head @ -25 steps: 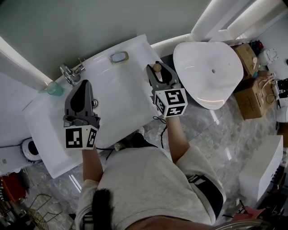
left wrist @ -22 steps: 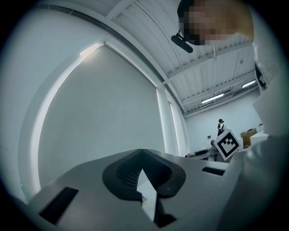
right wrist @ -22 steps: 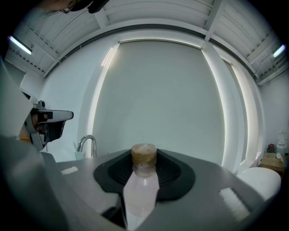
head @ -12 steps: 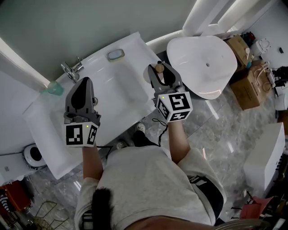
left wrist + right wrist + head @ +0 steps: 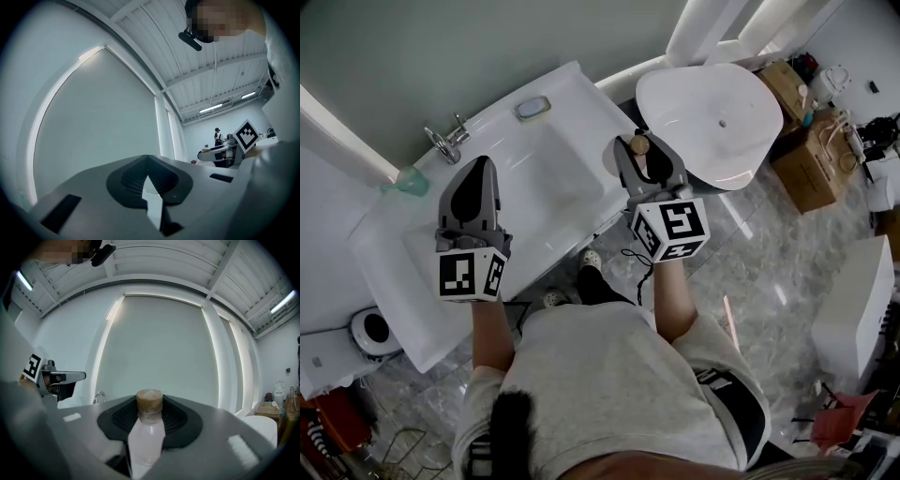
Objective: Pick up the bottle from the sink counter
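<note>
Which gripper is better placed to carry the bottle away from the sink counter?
Right. The right gripper is shut on the upright bottle. The left gripper is shut and empty, over the sink.

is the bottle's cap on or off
On: a brown cap sits on the bottle in the right gripper view.

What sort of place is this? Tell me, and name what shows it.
Probably a bathroom-fittings showroom or workshop, not a home bathroom: a white sink with a tap, a loose white tub beside it, and cardboard boxes on the polished stone floor.
</note>
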`<state>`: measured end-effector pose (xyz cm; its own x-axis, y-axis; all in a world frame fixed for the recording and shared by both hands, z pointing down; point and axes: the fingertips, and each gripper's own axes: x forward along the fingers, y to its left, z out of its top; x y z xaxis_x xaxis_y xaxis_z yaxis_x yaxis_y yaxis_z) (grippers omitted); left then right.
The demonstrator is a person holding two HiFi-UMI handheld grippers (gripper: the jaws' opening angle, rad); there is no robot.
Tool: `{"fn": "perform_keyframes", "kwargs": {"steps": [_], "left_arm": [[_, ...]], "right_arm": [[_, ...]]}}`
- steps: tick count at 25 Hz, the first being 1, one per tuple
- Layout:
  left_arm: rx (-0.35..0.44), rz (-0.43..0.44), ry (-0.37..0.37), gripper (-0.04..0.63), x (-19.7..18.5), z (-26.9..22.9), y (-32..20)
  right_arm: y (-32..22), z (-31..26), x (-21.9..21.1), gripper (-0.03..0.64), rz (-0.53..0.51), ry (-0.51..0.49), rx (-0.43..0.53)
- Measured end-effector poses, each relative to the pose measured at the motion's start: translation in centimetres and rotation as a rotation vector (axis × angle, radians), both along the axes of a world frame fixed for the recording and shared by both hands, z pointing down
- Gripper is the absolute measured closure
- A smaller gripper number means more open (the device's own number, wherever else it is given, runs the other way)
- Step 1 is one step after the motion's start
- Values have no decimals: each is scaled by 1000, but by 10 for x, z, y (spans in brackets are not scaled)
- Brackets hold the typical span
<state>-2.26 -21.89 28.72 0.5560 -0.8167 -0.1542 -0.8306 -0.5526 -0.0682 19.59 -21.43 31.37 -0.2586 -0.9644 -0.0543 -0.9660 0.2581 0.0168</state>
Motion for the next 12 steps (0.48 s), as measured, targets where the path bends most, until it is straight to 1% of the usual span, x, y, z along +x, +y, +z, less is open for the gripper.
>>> {"fn": "perform_keyframes", "kwargs": {"steps": [5,12], "left_arm": [[1,14,6,588,1,0,8],[11,23,15,588,0,-5,11]], "right_arm": [[18,-1,1,472,16,-9,8],[28,-7,0,472,29,-9,25]]}}
